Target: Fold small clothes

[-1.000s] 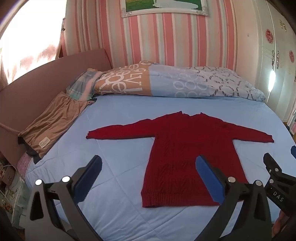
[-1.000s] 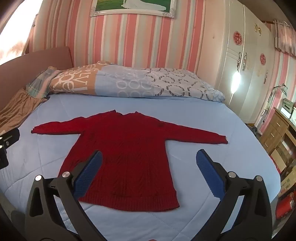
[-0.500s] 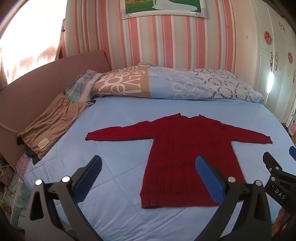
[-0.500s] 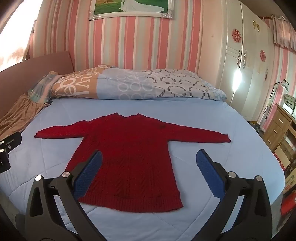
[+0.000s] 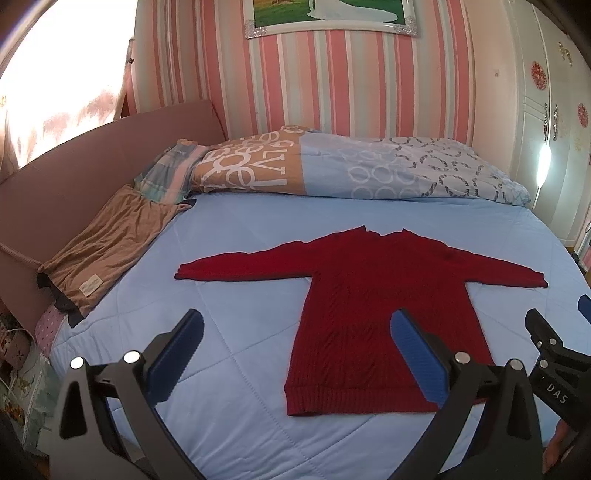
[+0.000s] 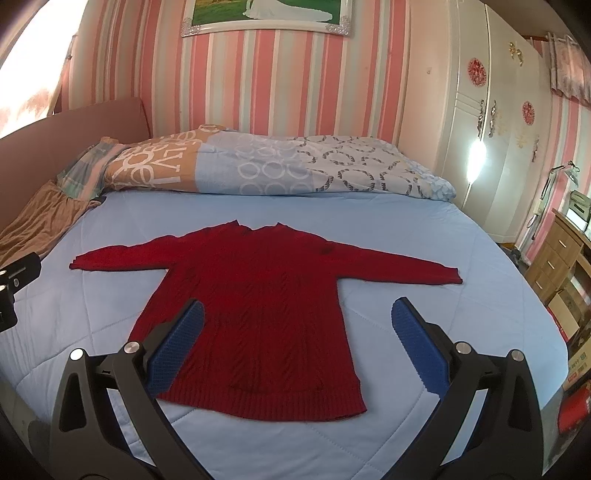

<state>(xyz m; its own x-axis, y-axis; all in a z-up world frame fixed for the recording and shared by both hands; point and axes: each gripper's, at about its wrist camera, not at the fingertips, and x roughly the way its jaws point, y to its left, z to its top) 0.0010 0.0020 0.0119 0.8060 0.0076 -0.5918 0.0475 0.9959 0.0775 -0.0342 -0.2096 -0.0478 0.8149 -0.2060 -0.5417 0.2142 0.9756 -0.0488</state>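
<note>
Framed picture (image 6: 266, 16) top cut off

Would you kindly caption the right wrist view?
Open right gripper above a red sweater spread flat on a blue bed.

A patterned duvet (image 5: 369, 173) and a brown garment (image 5: 107, 243) lie on the bed (image 5: 240, 236).

White letters "DAS" read on the black body of the right gripper (image 5: 554, 384) at lower right of the left wrist view, large white lettering on the tan panel of the folded duvet (image 5: 251, 170) upside down, not legible as a word, small label on the brown garment (image 5: 90, 286) too small to read
</note>
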